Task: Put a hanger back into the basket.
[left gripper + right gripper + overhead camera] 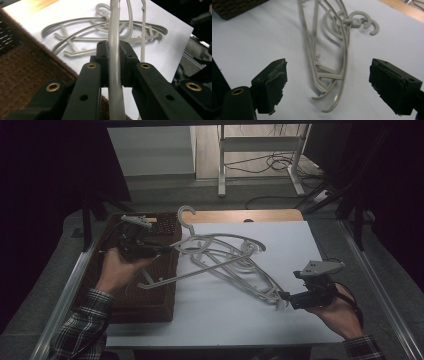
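Observation:
Several grey plastic hangers [252, 276] lie tangled in a pile on the white tabletop [225, 320]. My left gripper [169, 249] is over the far right corner of a brown wicker basket [150, 312], shut on the shoulder of one hanger [200, 270]. That hanger's hook [185, 216] points away and its bar hangs over the basket's edge. In the left gripper view the grey bar [115, 65] runs up between the shut jaws. My right gripper [286, 299] is open at the pile's near right end. The hanger ends [329, 82] lie between its wide-apart pads [274, 80], untouched.
The basket takes up the table's left side, and its corner [232, 7] appears in the right gripper view. A wooden strip [240, 215] runs along the far edge. Beyond it stand a metal frame [220, 165] and floor cables [280, 162]. Rails flank the table.

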A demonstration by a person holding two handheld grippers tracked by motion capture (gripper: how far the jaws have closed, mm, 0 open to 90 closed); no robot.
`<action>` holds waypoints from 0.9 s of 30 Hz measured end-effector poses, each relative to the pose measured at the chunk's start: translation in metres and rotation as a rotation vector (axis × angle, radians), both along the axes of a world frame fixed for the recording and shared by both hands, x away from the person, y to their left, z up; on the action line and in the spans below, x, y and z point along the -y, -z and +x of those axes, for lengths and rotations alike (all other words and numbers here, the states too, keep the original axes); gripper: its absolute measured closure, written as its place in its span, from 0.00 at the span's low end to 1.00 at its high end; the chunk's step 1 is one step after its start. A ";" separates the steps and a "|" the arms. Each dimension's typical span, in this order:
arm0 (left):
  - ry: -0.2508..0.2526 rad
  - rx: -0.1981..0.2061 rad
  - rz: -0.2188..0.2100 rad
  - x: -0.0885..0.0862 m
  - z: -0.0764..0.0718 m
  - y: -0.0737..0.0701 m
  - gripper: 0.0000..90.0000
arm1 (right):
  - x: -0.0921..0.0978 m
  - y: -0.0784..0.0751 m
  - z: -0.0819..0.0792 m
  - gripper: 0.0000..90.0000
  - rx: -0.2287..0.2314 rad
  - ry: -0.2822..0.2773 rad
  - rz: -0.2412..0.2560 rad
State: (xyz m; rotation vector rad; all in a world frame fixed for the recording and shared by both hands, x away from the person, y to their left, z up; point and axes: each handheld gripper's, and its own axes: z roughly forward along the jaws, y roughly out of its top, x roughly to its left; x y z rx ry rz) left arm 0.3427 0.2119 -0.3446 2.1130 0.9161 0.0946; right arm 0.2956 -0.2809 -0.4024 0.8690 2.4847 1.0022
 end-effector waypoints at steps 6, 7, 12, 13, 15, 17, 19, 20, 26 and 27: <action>-0.056 0.020 -0.002 -0.016 -0.004 -0.003 0.91 | -0.003 0.011 -0.007 0.16 -0.015 0.005 0.042; -0.065 0.022 -0.004 -0.019 -0.005 -0.003 0.91 | -0.004 0.012 -0.008 0.16 -0.020 0.007 0.049; -0.121 0.038 -0.017 -0.035 -0.010 -0.005 0.91 | -0.007 0.019 -0.016 0.16 -0.022 0.018 0.069; -0.133 0.042 -0.024 -0.038 -0.011 -0.005 0.91 | -0.008 0.020 -0.017 0.16 -0.022 0.021 0.074; -0.153 0.050 -0.026 -0.044 -0.013 -0.005 0.91 | -0.010 0.022 -0.020 0.16 -0.022 0.016 0.081; -0.175 0.061 -0.025 -0.051 -0.016 -0.006 0.91 | -0.012 0.024 -0.023 0.16 -0.014 0.020 0.077; -0.199 0.075 -0.020 -0.057 -0.019 -0.006 0.91 | -0.014 0.026 -0.026 0.16 -0.008 0.018 0.076; -0.210 0.083 -0.020 -0.061 -0.021 -0.005 0.91 | -0.015 0.027 -0.027 0.16 -0.006 0.016 0.073; -0.302 0.103 -0.017 -0.084 -0.030 0.001 0.90 | -0.020 0.032 -0.035 0.17 -0.004 0.015 0.071; -0.302 0.103 -0.017 -0.084 -0.030 0.001 0.90 | -0.020 0.032 -0.035 0.17 -0.004 0.015 0.071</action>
